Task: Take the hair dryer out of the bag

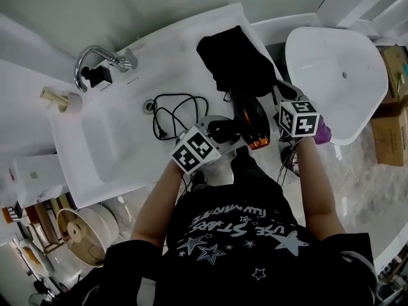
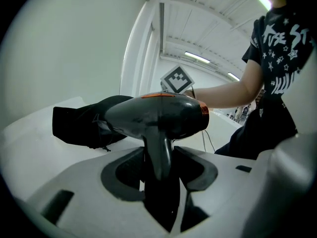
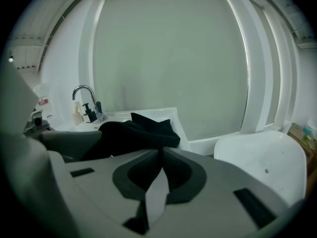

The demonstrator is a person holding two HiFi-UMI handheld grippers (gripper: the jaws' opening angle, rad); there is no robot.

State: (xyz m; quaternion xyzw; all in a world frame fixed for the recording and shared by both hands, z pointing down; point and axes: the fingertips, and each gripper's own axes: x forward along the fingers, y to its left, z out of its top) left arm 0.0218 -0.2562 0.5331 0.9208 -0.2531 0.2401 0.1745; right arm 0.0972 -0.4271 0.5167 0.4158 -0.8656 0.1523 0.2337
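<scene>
The black bag lies slumped on the white sink top, its mouth toward the person. The dryer is almost wholly out of it. The black barrel with its orange ring hangs in the air just in front of the bag, and only the rear end is at the mouth, where I cannot tell whether it still touches the cloth. Its cord lies in loose loops on the sink top to the left, near the faucet. The left gripper is clamped on the dryer's handle. In the left gripper view the jaws stand partly apart with the handle upright between them and the barrel lying crosswise above. The right gripper has its jaws closed together with the tips right at the near edge of the bag, and I cannot tell whether a fold is caught in them. Both bare forearms reach forward from the body, side by side. Both grippers tilt forward and down, with the marker cubes facing up.
</scene>
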